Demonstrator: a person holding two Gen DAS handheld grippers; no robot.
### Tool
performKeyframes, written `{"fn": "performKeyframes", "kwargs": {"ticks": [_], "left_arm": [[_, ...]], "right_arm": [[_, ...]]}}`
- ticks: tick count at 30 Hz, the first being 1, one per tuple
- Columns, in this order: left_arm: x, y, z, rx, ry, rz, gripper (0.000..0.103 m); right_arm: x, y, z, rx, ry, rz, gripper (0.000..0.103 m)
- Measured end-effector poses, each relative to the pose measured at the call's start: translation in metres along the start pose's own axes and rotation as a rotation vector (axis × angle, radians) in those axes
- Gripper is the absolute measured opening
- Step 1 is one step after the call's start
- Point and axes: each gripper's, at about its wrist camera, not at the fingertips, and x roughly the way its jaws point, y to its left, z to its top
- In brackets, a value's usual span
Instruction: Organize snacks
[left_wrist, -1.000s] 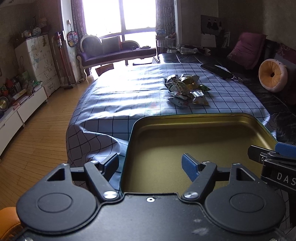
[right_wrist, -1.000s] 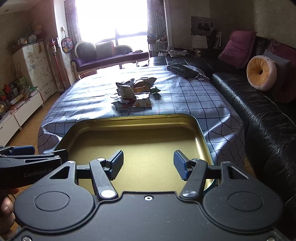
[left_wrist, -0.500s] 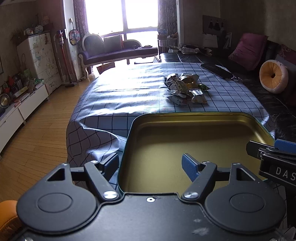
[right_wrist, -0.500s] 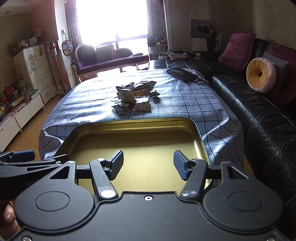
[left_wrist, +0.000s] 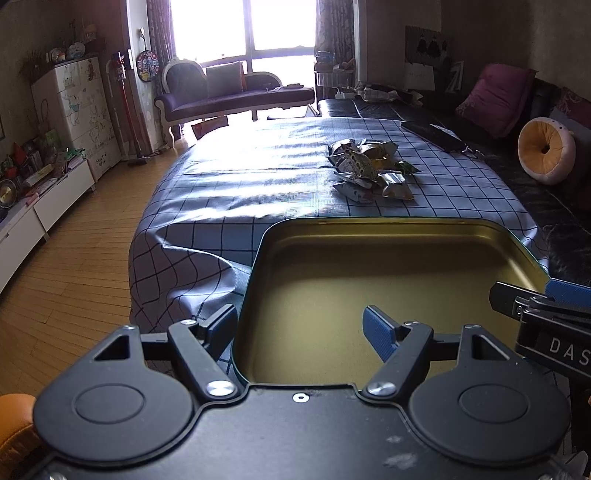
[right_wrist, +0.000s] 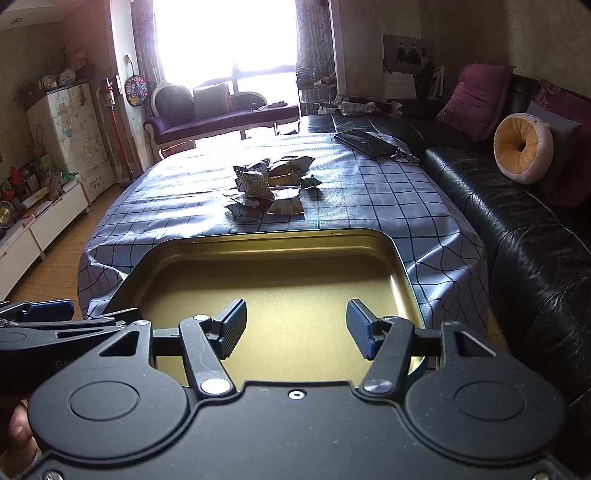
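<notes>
Lying heaped at twelve o'clock on the checked tablecloth (right_wrist: 369, 206), the snack packets (right_wrist: 267, 186) are numbering roughly six, too tangled to count surely. One gold tin tray (right_wrist: 400, 266) is sitting nearer, empty, likely waiting to receive them. The left gripper (left_wrist: 299, 325) and right gripper (right_wrist: 295, 325) are both hovering spread over it, gripping nothing.

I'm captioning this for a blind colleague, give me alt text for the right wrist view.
An open right claw hovers over an empty gold metal tray at the near edge of a blue checked tablecloth. A pile of crinkled snack packets lies beyond it.
</notes>
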Motion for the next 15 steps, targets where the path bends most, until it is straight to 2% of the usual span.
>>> {"fn": "performKeyframes", "kwargs": {"ticks": [13, 15], "left_arm": [[0.0028, 0.0008, -0.0004, -0.008, 0.014, -0.010, 0.077], [0.0036, 0.0018, -0.0003, -0.014, 0.019, -0.016, 0.075]], "right_arm": [[0.0043, 0.0005, -0.0017, 0.001, 0.017, -0.001, 0.063], [0.0046, 0.0003, -0.0020, 0.000, 0.020, 0.001, 0.063]]}}
